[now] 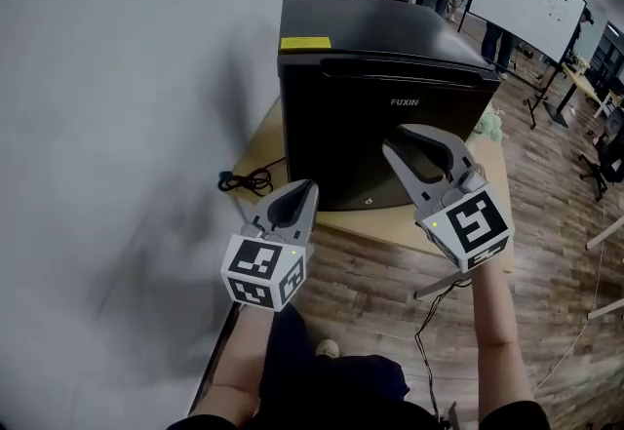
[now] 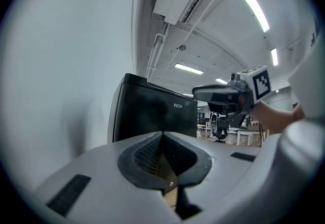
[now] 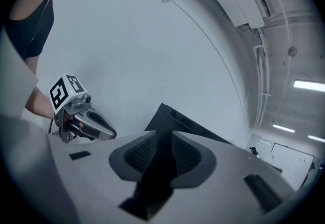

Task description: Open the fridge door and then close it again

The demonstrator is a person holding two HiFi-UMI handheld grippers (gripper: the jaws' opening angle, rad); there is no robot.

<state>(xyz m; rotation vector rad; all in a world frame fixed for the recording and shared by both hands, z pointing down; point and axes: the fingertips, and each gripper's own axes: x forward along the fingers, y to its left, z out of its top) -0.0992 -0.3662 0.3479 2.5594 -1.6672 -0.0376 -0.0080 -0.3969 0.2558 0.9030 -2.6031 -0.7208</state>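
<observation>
White wall [image 1: 117,77] on the left, wood floor [image 1: 370,272] below, busy office far behind. On a low wood board [image 1: 258,140] by the wall, 1 small black fridge [image 1: 370,28], straight ahead of both grippers. Door [image 1: 341,145] shut, facing the person.

Probably heavy and hard, so not likely to slide from a soft pull. Smooth and shiny on the front, so slippery to grip; no use pinching the flat face. Likely held shut by a soft seal, so needs a steady tug first, then should swing easy. Best place to take hold: the long groove [image 1: 409,70] along the top of the door, at the end far from the hinge. Cannot tell which side has the hinge. To close, just a gentle push on the flat front.

Left gripper [image 1: 308,188] low, in front of the fridge's bottom left corner, not touching. Pointing about level, jaws together with nothing in them. Right gripper [image 1: 395,139] higher, in front of the door's middle, rolled onto its side, also about level. Jaws a bit apart, nothing between, not touching the door as far as can be seen. Both arms bent and held out in front of the body. 2 steps left to do: open, then close.
</observation>
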